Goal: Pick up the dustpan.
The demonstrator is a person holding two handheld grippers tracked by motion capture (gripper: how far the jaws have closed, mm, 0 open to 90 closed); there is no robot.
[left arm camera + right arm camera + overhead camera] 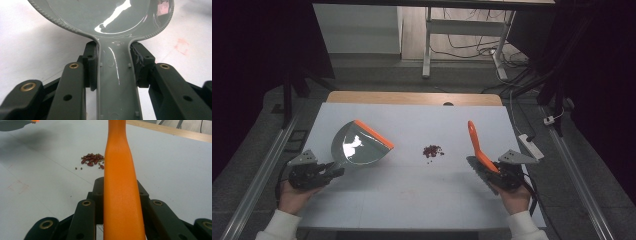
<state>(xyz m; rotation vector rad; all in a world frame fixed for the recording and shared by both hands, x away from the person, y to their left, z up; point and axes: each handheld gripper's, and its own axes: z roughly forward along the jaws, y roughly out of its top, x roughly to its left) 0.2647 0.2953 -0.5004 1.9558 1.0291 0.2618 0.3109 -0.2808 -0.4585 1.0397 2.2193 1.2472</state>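
My left gripper [334,172] sits low ahead of my left hand [294,196], jaws pinched tight from both sides, while my right gripper [492,172], held out ahead of my right hand [514,197], is clamped just as firmly, both white-sleeved forearms reaching forward.

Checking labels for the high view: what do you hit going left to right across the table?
Left gripper → grey dustpan with orange edge → small pile of red beans → orange-handled brush → right gripper.
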